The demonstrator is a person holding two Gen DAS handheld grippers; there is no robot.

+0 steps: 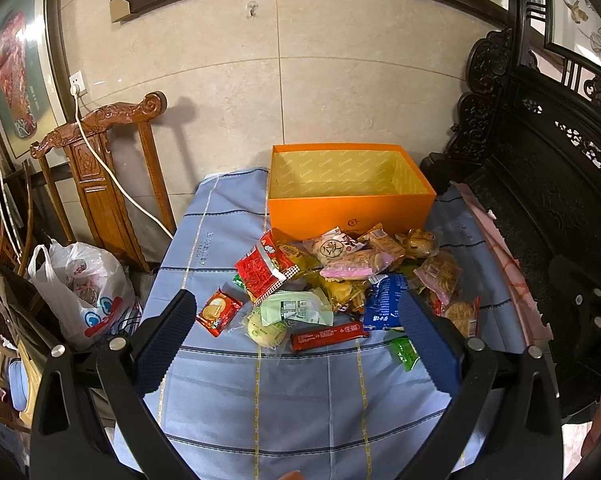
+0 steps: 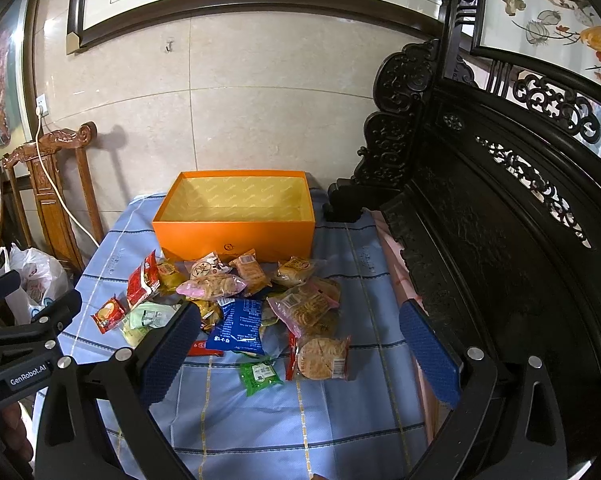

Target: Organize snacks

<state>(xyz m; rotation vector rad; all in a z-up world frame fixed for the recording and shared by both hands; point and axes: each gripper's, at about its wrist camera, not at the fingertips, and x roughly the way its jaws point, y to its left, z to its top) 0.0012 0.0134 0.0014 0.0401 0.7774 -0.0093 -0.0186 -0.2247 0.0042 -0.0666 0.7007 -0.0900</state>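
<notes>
Left wrist view looks down on a table under a blue checked cloth (image 1: 300, 400), where the left gripper (image 1: 296, 316) hangs above the near part with its jaws spread wide and nothing between them. Its blue-padded fingers (image 1: 164, 344) frame the near edge of a heap of snack packets (image 1: 340, 276). At the far side of the cloth stands an orange box (image 1: 348, 208), open at the top, its yellow lining showing and nothing visible inside; the heap lies just in front of its near wall. On the left of the heap a red packet (image 1: 266, 268) tilts up, and near it, slightly apart, lies a small red biscuit packet (image 1: 219, 311). A pale green packet (image 1: 296, 307) sits near the middle, a long red bar (image 1: 330, 335) lies nearest, and a blue packet (image 1: 384, 300) rests by the right finger.

Right wrist view shows the right gripper (image 2: 300, 320) likewise wide open and empty, held above the near cloth. Between its fingers lie the blue packet (image 2: 240, 326), a small green packet (image 2: 260, 376) apart at the near edge, and a clear bag of round crackers (image 2: 322, 358) beside it. The orange box (image 2: 236, 232) sits at the far end. A carved dark wooden screen (image 2: 500, 240) stands to the right, a wooden chair (image 2: 52, 184) and a white plastic bag (image 2: 32, 280) to the left.
</notes>
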